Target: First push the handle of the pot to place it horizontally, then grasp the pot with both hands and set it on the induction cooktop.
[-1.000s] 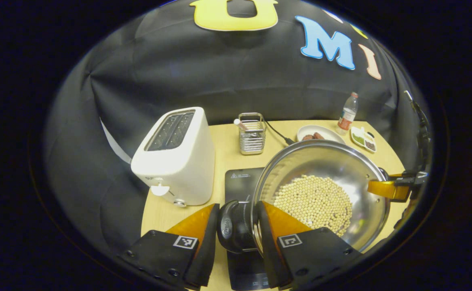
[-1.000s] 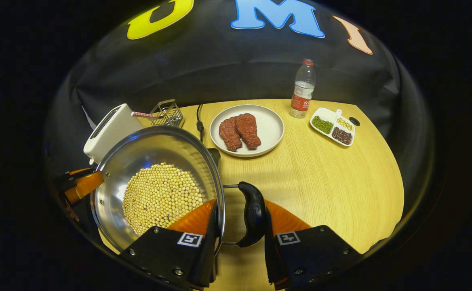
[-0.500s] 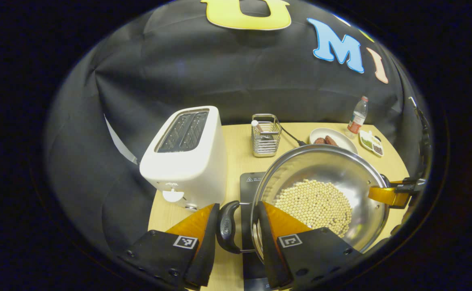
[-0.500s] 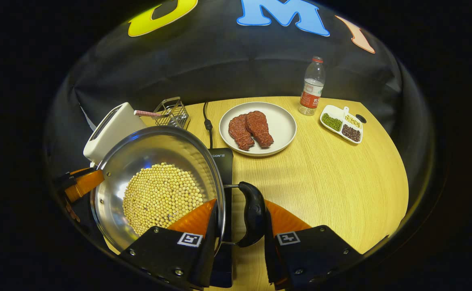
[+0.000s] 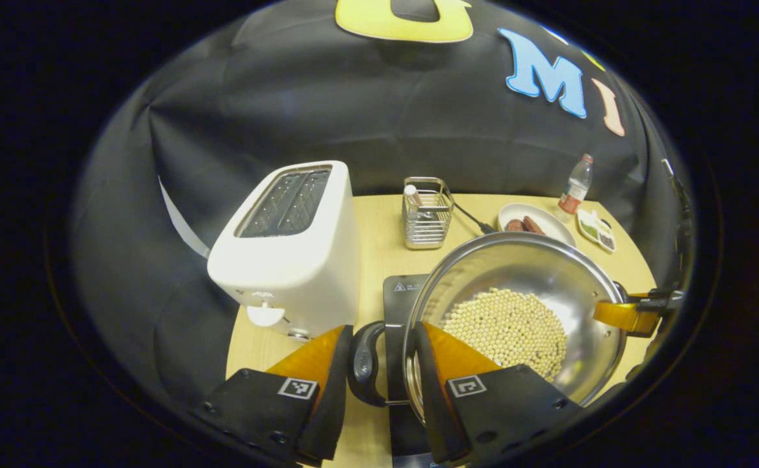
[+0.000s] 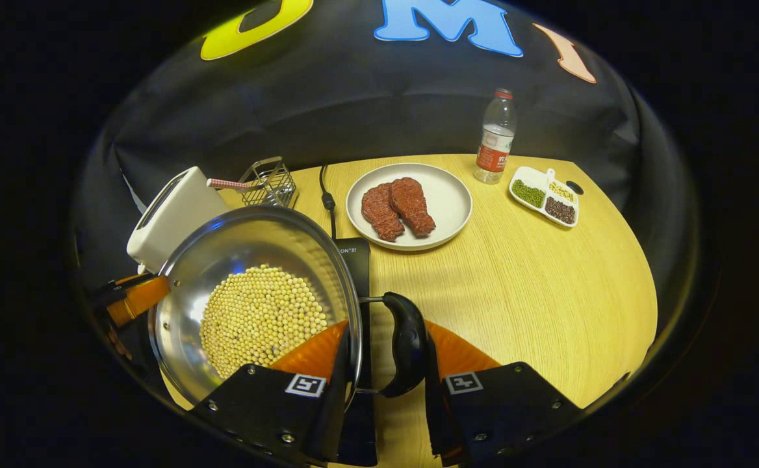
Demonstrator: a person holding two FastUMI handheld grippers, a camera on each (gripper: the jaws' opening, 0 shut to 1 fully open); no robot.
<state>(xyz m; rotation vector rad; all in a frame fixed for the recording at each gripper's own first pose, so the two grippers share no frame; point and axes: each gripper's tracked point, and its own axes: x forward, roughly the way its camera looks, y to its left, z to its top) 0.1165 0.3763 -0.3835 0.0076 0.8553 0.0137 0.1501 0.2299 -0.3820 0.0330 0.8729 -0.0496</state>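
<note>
A steel pot (image 5: 522,266) with yellow beans (image 5: 506,325) in it sits over the black induction cooktop (image 5: 398,292); I cannot tell whether it touches. My left gripper (image 5: 379,364) is shut on the pot's black left handle (image 5: 361,367) and rim. Its orange finger (image 6: 136,299) shows at the far side of the pot (image 6: 243,240) in the right gripper view. My right gripper (image 6: 386,354) is shut on the right handle (image 6: 409,344) and rim, one finger inside over the beans (image 6: 262,315). The cooktop (image 6: 353,255) peeks out beside the pot.
A white toaster (image 5: 288,247) stands close to the left of the cooktop, with a wire basket (image 5: 426,213) behind. On the wooden table (image 6: 535,292) are a plate (image 6: 448,195) with meat, a bottle (image 6: 493,136), a divided dish (image 6: 544,195) and a cable (image 6: 325,195).
Both grippers have carried the pot a little toward the toaster. More of the cooktop now shows beside and under the pot. Both grips are unchanged.
</note>
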